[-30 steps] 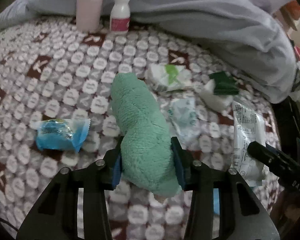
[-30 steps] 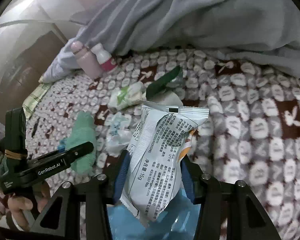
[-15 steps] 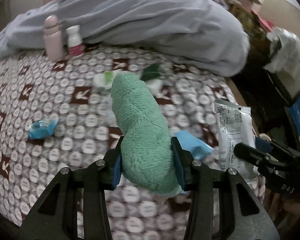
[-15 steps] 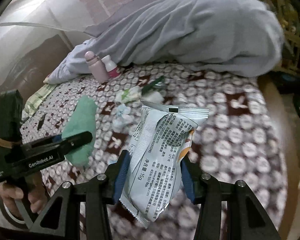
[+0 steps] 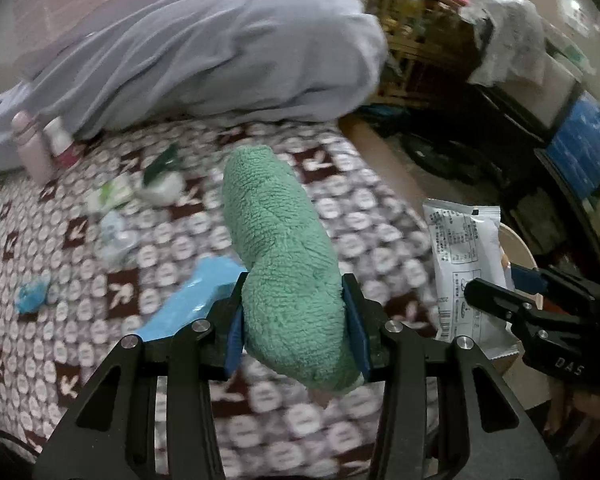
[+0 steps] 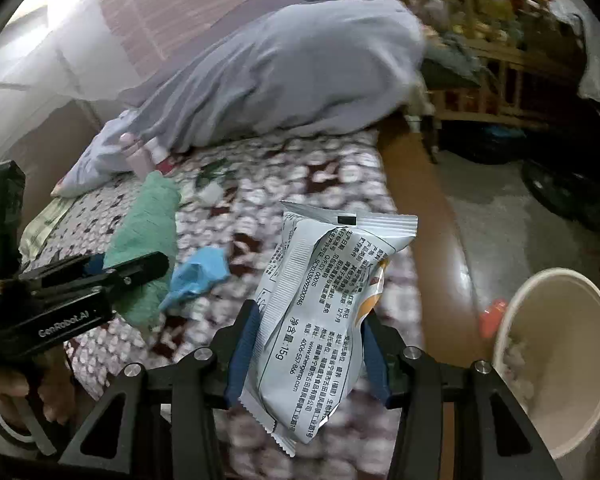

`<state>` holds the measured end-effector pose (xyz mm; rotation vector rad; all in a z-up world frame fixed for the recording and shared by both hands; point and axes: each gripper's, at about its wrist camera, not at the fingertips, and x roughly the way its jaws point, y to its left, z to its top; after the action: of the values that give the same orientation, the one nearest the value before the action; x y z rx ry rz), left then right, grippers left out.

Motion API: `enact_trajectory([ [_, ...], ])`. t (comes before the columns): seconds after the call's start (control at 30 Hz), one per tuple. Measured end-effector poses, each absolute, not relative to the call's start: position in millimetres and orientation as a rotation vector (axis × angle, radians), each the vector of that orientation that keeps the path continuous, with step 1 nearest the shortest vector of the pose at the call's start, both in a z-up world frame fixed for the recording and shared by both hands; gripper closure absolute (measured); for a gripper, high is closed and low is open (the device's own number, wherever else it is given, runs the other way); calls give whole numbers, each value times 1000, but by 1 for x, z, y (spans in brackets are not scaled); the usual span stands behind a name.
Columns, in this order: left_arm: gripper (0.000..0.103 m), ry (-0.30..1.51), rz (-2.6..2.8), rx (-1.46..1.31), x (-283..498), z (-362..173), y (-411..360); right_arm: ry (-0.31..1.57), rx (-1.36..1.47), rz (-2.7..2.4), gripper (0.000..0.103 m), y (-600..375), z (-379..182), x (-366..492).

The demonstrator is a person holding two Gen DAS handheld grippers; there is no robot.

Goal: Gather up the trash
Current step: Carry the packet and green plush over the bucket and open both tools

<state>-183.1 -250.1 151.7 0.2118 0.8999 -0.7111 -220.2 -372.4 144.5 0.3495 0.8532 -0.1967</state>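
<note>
- Left gripper (image 5: 296, 320) is clamped on a green fuzzy cloth (image 5: 284, 264), blue pads pressing into both sides, the cloth standing up out of the jaws above the bed (image 5: 80, 320).
- Right gripper (image 6: 306, 354) has its jaws partly closed, squeezing a white snack packet (image 6: 324, 312); the packet sticks up between the pads, printed side to the camera, over the bed's right edge.
- On the patterned bedspread: a blue wrapper (image 6: 198, 276) near the front edge, a small blue wrapper (image 5: 30, 298) toward the left side, crumpled white and green scraps (image 5: 140, 192) farther back.
- Two small bottles (image 5: 46, 148) stand by the grey blanket (image 5: 220, 52) at the far edge.
- A pale round bin (image 6: 556, 360) sits off the bed's right edge, just beside the right gripper.
</note>
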Motion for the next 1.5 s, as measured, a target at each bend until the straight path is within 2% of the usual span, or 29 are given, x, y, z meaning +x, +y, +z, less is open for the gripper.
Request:
enact_trajectory([
  [0.73, 62, 929, -1005, 318, -265, 151, -397, 830, 444, -487, 56, -496, 130, -343],
  [1.5, 62, 1014, -1117, 371, -295, 110, -502, 852, 554, -682, 55, -569, 92, -394],
])
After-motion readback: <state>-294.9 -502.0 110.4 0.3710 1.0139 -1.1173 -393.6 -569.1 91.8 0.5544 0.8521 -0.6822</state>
